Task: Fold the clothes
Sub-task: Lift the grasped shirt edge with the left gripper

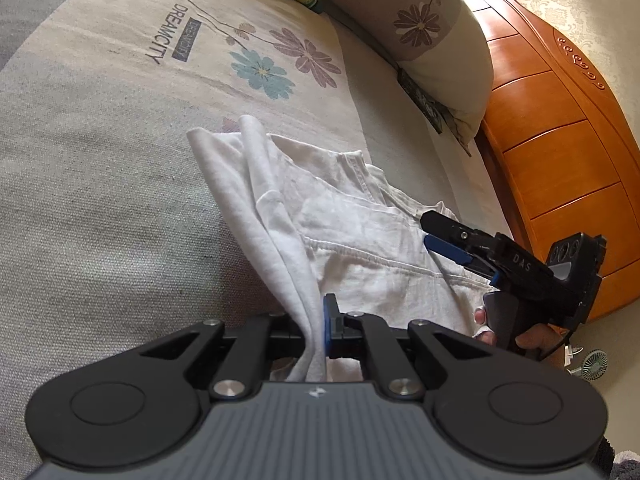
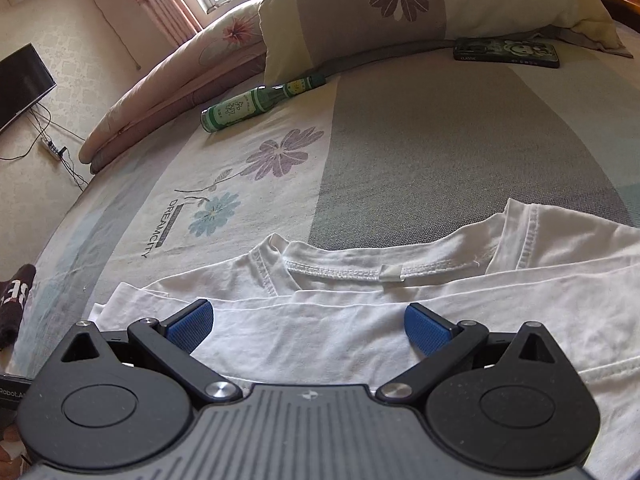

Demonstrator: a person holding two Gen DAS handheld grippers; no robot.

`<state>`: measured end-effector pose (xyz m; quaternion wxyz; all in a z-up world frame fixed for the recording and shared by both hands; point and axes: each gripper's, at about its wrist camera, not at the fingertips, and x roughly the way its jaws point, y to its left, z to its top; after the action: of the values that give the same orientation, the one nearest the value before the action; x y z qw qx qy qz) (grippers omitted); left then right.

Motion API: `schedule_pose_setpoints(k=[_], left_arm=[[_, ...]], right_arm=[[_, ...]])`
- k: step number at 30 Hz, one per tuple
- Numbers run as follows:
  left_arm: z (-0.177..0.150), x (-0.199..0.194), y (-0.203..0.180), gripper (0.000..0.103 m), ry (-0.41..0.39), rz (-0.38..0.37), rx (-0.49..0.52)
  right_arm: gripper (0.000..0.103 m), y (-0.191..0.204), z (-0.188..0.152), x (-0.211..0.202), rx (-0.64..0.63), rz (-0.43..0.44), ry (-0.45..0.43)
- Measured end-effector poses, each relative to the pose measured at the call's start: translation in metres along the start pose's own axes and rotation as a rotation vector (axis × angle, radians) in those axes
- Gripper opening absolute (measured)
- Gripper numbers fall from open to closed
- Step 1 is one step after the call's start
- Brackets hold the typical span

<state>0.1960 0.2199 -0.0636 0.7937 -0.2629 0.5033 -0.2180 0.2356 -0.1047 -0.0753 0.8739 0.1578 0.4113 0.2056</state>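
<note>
Hiding left hand-held gripper (image 1: 318, 332) pads: pinched white T-shirt (image 1: 348, 216) fold.

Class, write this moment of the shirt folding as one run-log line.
task: fold clothes | left tongs: shut on white T-shirt, fold lifted | right tongs: open over shirt near collar | surface: bed

Bare grey-and-cream floral bedsheet (image 2: 440, 152): open across frame centre. Obstacles at upper edge: green glass bottle lying flat (image 2: 256, 106), floral pillow (image 2: 400, 0), dark patterned phone case (image 2: 506, 53). Lower frame: crumpled white cotton T-shirt (image 2: 360, 320).
</note>
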Motion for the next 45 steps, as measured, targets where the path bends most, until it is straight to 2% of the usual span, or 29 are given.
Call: schedule_pose_setpoints(k=[4, 9, 11, 14, 17, 22, 27, 33, 35, 40, 45], left_arm=[[0.000, 0.000, -0.003, 0.005, 0.001, 0.010, 0.014], [-0.001, 0.000, -0.007, 0.005, -0.003, 0.022, 0.023], [-0.001, 0.000, -0.008, 0.005, -0.004, 0.026, 0.024], [-0.001, 0.000, -0.010, 0.005, -0.001, 0.032, 0.019], [0.000, -0.002, -0.014, 0.005, -0.002, 0.024, 0.019], [0.003, -0.009, -0.029, 0.005, -0.002, 0.002, 0.056], [0.005, -0.015, -0.054, 0.005, -0.005, -0.003, 0.105], [0.007, -0.013, -0.072, 0.005, -0.007, 0.023, 0.129], [0.007, -0.014, -0.075, 0.005, -0.007, 0.024, 0.123], [0.008, -0.017, -0.090, 0.005, -0.003, 0.014, 0.139], [0.011, -0.014, -0.123, 0.005, 0.010, -0.048, 0.183]], right_arm=[[0.103, 0.006, -0.012, -0.029, 0.052, 0.016, 0.047], [0.103, 0.019, -0.053, -0.064, 0.084, 0.026, 0.103], [0.103, 0.021, -0.070, -0.067, 0.096, 0.021, 0.138], [0.103, 0.024, -0.088, -0.077, 0.093, 0.005, 0.135], [0.103, 0.023, -0.092, -0.088, 0.138, 0.034, 0.178], [0.103, 0.022, -0.086, -0.122, 0.102, 0.002, 0.078], [0.103, 0.011, -0.084, -0.149, 0.097, 0.023, 0.031], [0.103, 0.001, -0.079, -0.136, 0.129, 0.135, 0.032], [0.103, 0.001, -0.077, -0.124, 0.153, 0.128, 0.071], [0.103, -0.006, -0.081, -0.139, 0.162, 0.143, 0.030], [0.103, -0.031, -0.090, -0.169, 0.204, 0.090, -0.026]])
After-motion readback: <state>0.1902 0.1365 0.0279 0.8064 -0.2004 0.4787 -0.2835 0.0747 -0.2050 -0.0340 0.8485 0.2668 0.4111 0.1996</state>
